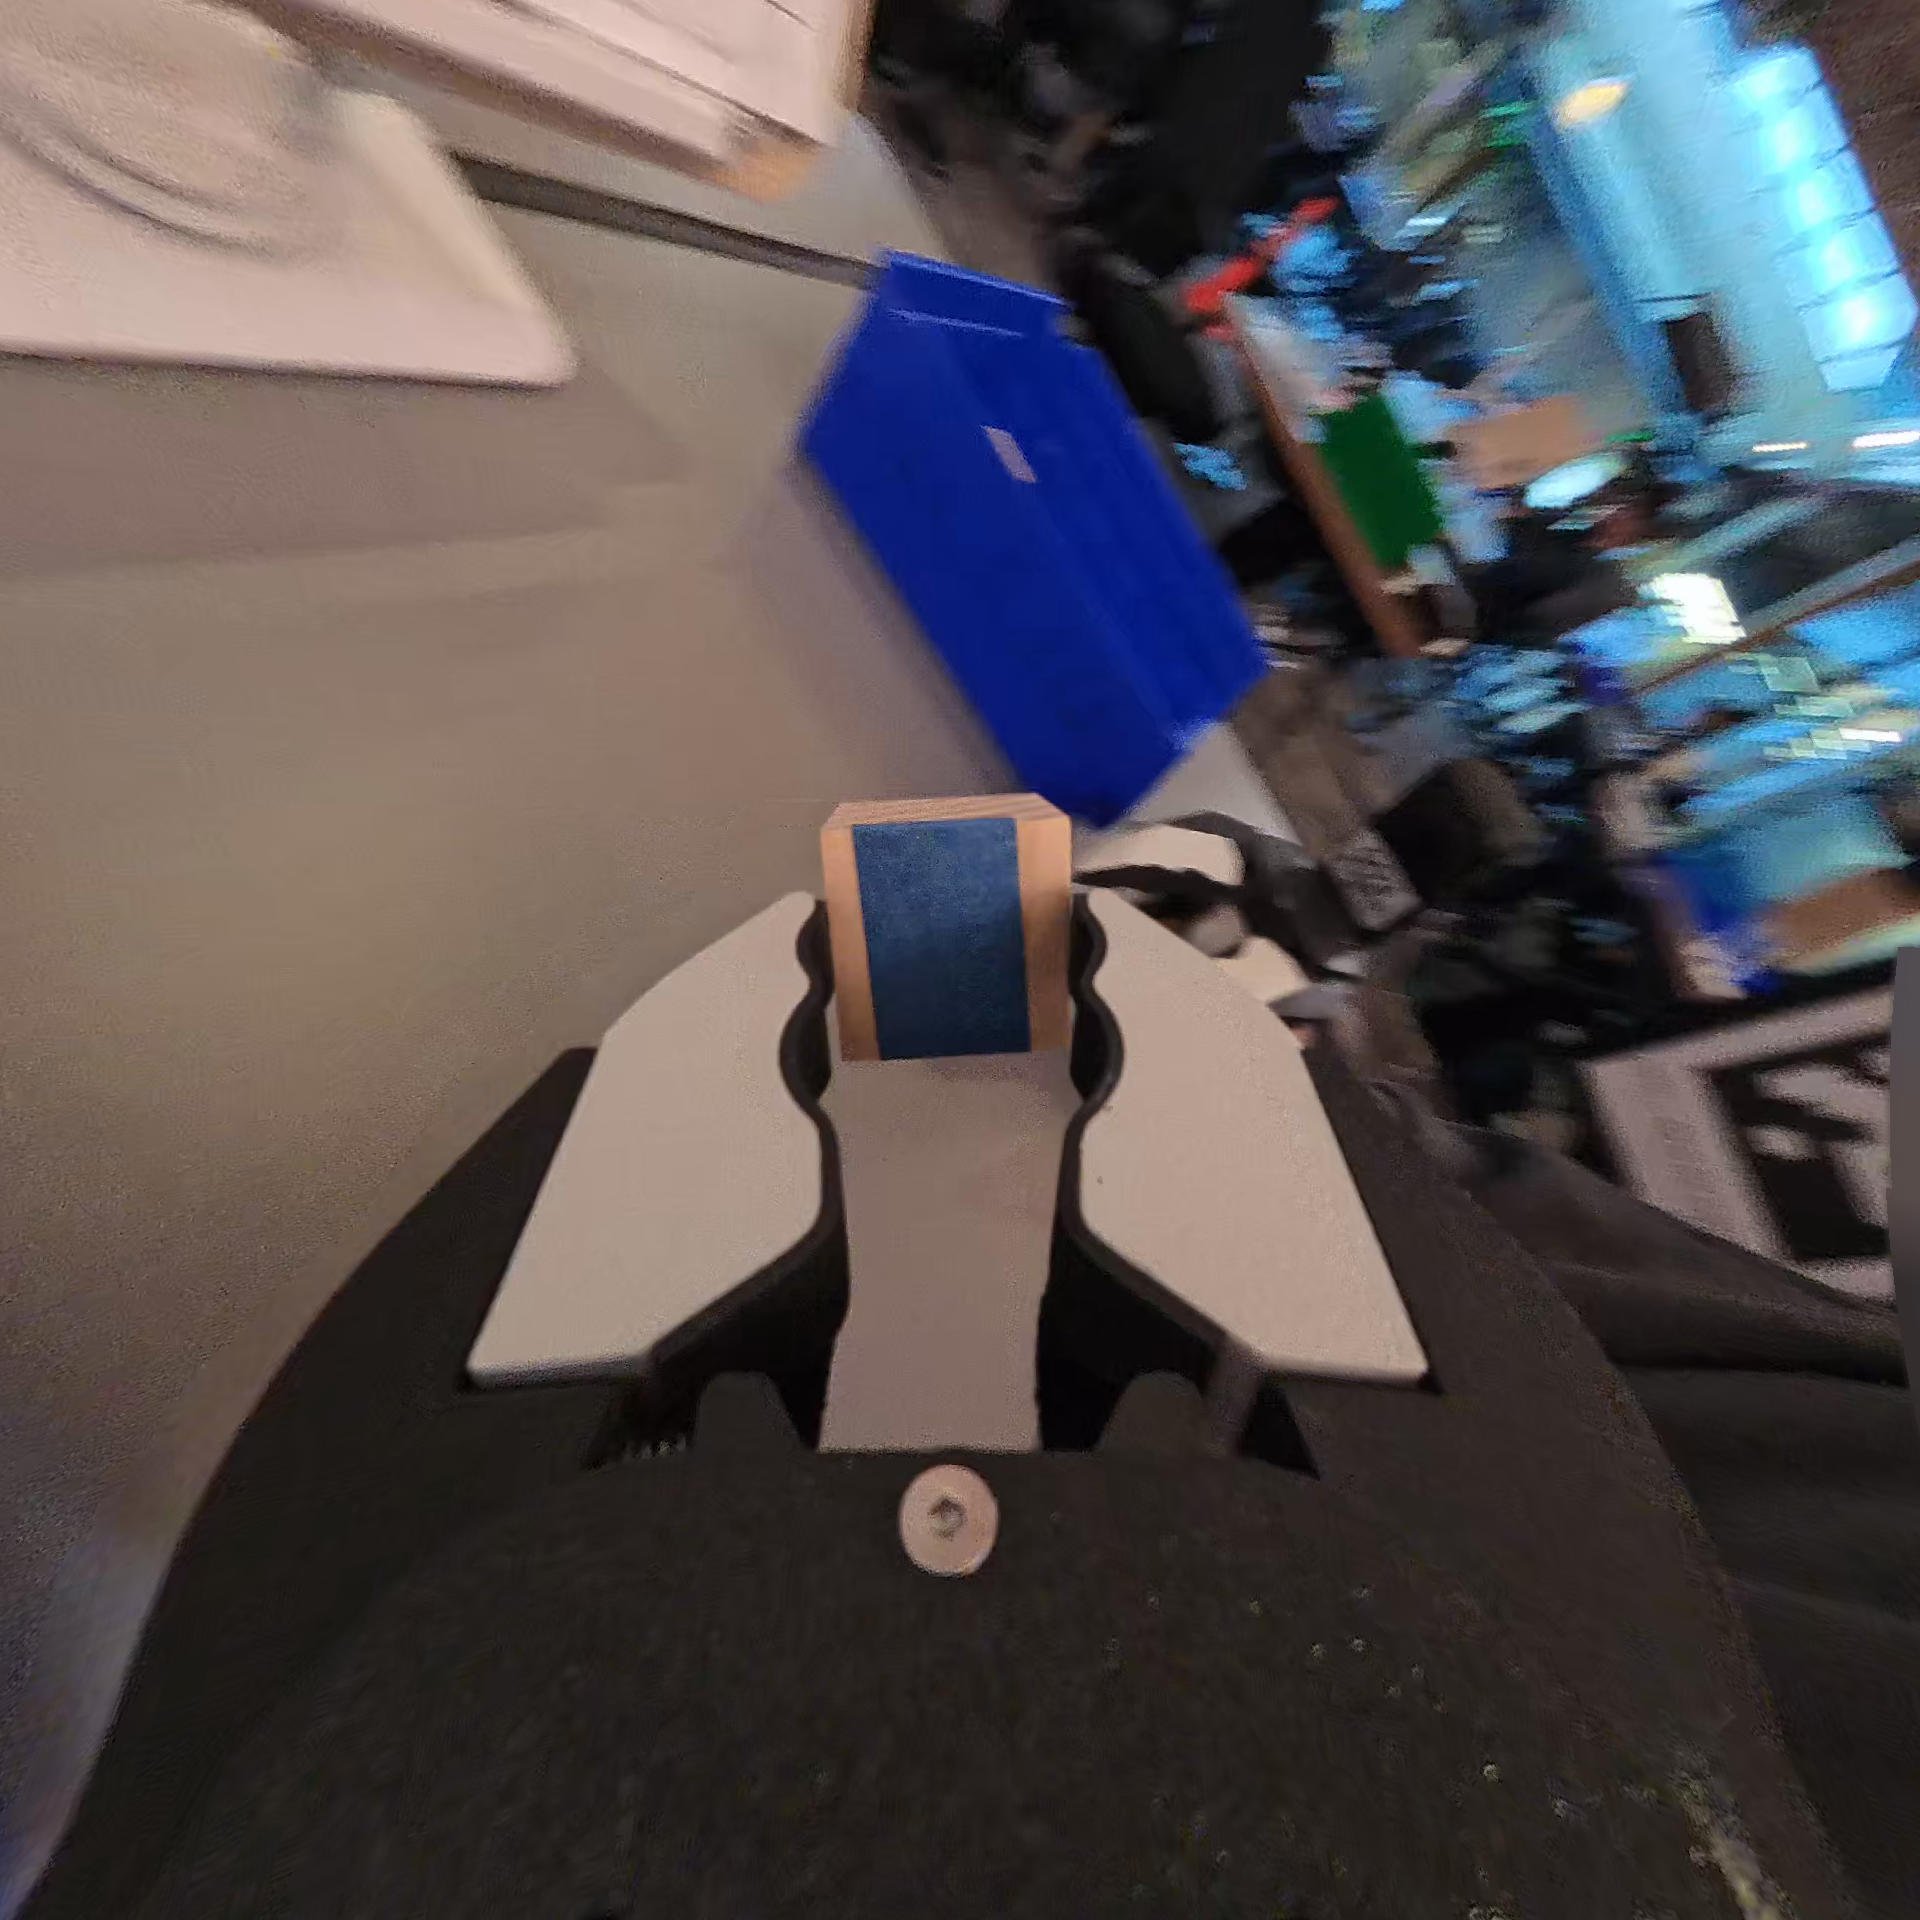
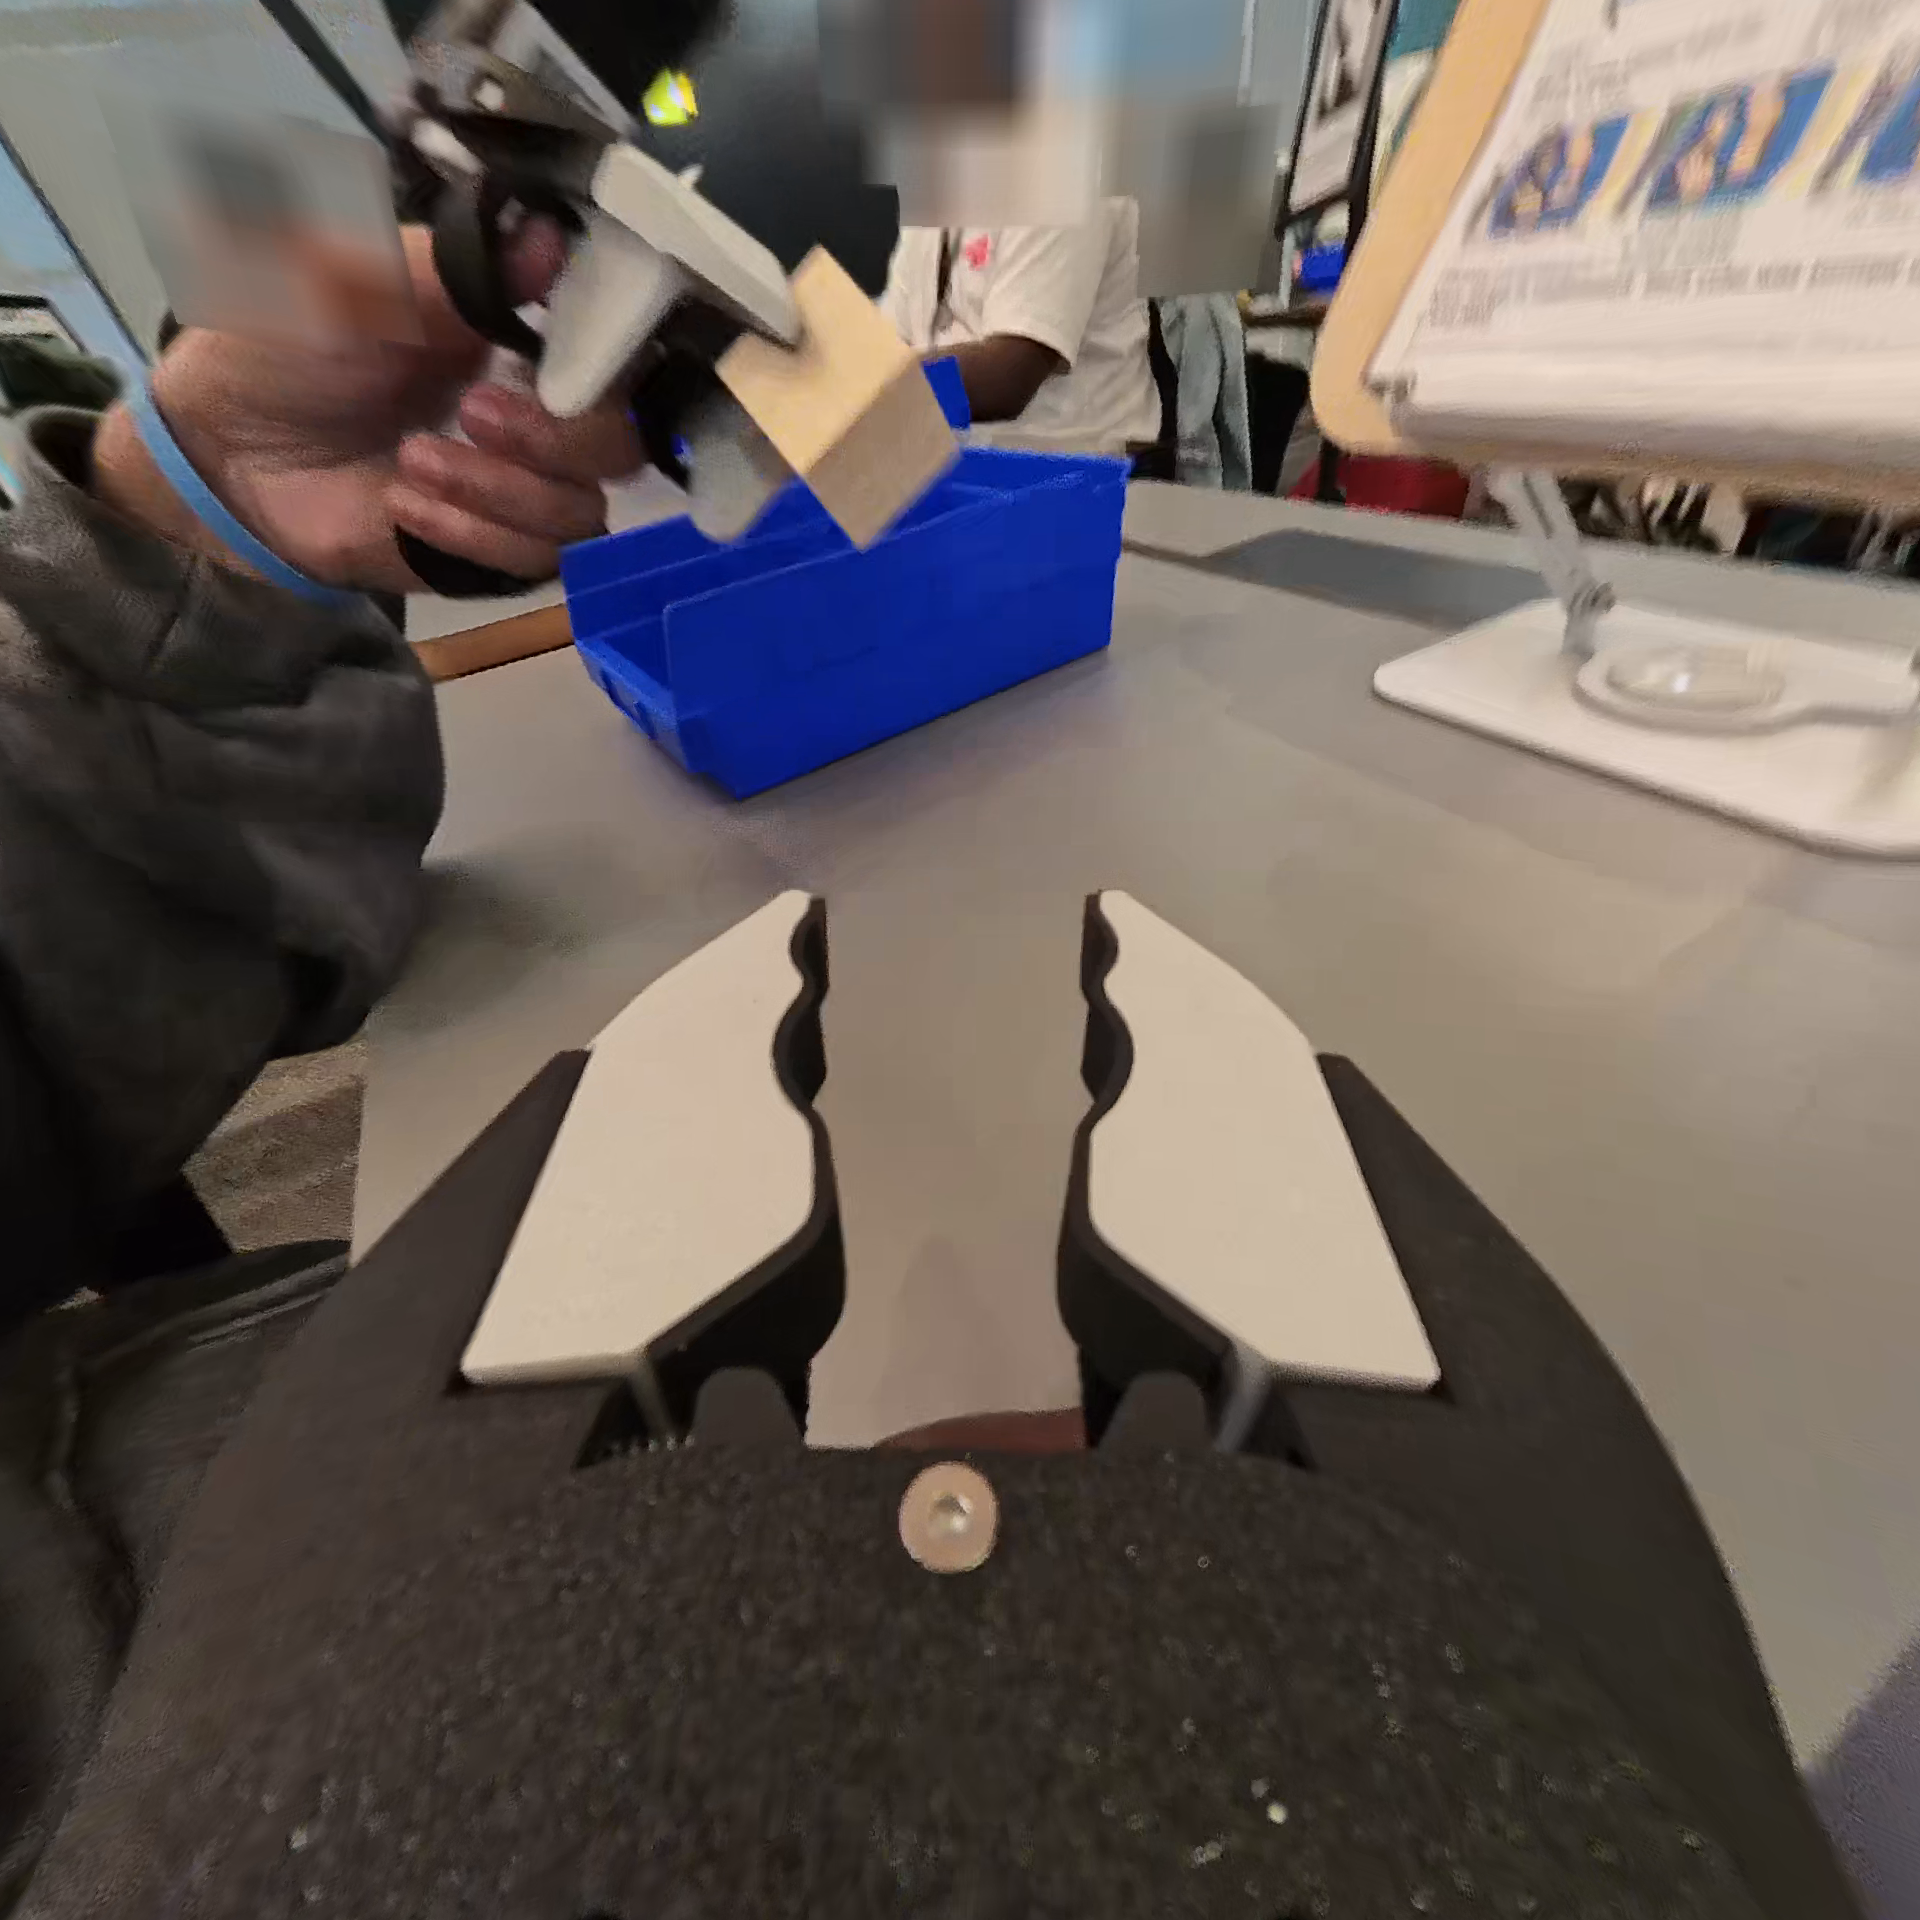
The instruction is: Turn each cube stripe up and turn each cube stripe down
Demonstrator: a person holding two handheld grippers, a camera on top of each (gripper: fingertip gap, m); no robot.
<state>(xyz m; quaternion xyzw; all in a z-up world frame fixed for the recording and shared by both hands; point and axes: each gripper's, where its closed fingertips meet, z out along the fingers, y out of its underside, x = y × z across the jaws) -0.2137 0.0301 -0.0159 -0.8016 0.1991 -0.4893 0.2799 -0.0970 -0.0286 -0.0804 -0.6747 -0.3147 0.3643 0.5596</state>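
Grey worktop [image 2: 1299, 935] carried a blue bin [image 2: 831, 665]. Left tongs [image 1: 945, 935] clamped the wooden cube [image 1: 945, 925] in the air over it — tilted, blue stripe facing their camera. Right tongs [image 2: 954, 935] sat apart, gripping nothing.

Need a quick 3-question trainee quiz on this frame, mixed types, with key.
1. True or false: the left gripper holds the wooden cube in the air.
2. In the left wrist view, the cube's blue stripe faces: A) the camera B) away from it C) hidden by a finger.
3. Fill in: the right gripper is ____ and holds nothing, above the grey table, with the blue bin beyond it.

Key: 1 true; 2 A; 3 open.
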